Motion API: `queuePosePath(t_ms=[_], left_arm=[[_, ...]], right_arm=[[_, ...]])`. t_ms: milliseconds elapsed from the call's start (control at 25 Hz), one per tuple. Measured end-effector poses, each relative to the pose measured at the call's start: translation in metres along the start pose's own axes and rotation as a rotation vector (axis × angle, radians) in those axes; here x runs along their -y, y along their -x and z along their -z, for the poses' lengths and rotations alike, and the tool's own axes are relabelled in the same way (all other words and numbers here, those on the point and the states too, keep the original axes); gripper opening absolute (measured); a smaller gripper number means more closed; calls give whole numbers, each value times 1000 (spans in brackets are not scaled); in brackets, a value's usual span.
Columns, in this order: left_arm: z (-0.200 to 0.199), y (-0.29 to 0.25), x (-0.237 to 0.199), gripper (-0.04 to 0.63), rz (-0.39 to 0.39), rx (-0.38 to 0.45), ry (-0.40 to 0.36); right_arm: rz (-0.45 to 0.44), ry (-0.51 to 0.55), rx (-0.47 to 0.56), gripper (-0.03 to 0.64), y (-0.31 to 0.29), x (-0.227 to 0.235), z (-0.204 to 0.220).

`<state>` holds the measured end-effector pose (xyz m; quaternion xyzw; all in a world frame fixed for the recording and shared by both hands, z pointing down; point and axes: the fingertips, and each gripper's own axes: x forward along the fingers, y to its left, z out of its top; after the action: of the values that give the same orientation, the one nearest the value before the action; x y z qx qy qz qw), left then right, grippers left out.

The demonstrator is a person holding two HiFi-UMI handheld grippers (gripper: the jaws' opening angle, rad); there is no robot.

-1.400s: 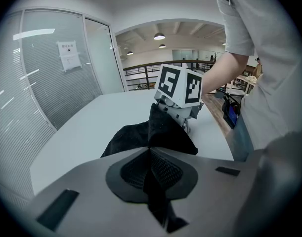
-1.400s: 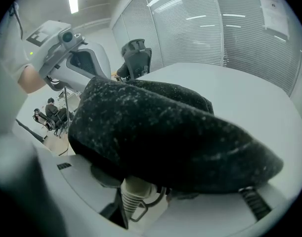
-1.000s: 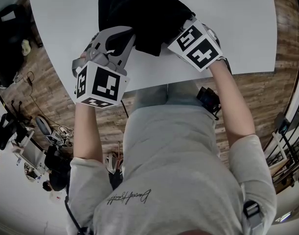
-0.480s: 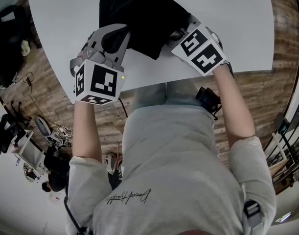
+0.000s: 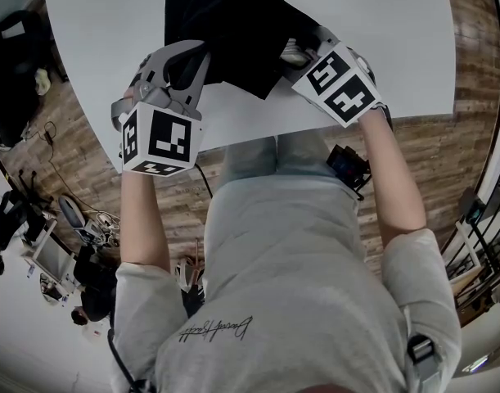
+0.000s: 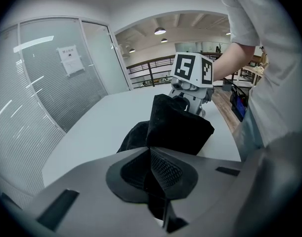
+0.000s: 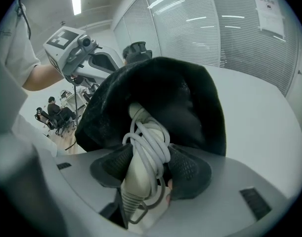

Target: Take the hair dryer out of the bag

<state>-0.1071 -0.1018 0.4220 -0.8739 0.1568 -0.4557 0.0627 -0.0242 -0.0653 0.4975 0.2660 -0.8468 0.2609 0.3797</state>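
Black fabric bag (image 5: 225, 23) is resting on the white surface (image 5: 397, 39), the left tongs (image 6: 149, 152) clenching its edge. Extraction is starting: the right tongs (image 7: 150, 164) are grasping the cream, cord-wrapped hair dryer (image 7: 141, 127), half inside the bag's mouth; pulling it clear probably comes next.

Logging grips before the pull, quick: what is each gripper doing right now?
Left gripper: shut on the black bag, pinching its fabric.
Right gripper: shut on the white hair dryer, cord wound around it, at the bag's mouth.
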Motion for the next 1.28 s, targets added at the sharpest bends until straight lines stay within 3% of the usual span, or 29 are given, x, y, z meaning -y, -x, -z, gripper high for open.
queuePosePath(t_ms=[440,760,1080,1280], left_arm=[[3,1,1,18,-11,-12,-11],[-2,-6,12,18,4,-7,-28],[-7,-9,17,18,14,2,-26],[-8,-10,21,18,20,3,-28]], right_arm=[[-38,-30,43,242,17,-7,-4],[-44,-20,20,245,-1,-1,15],[38,60,-90,262,-19,4,33],[13,60,-161,261,-24,3,36]])
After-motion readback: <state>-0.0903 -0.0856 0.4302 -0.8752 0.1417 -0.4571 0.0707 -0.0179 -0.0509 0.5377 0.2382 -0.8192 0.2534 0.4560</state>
